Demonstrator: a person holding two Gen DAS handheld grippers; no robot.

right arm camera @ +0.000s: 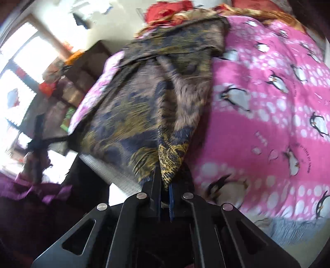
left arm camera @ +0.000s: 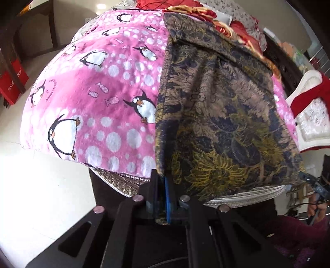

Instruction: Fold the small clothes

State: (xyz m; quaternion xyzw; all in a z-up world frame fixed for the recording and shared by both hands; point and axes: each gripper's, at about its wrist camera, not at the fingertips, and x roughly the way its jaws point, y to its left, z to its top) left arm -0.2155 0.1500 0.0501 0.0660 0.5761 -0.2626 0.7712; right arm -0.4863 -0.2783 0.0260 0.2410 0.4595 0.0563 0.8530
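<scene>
The brown, navy and gold patterned fabric garment [left arm camera: 222,115] lies along the near edge of the bed, spread over the pink fleece blanket printed with penguins and white dots [left arm camera: 99,86], its far end reaching toward the heap of red and gold floral bedding [left arm camera: 206,12]. Your left gripper [left arm camera: 165,198] is closed on the garment's near left corner, cloth pinched against the blue pad. Your right gripper [right arm camera: 166,191] is clamped on the garment's near right corner, which rises in a taut ridge from the jaws. The right wrist view is motion-blurred. A white tiled floor [left arm camera: 41,185] shows beside the bed.
</scene>
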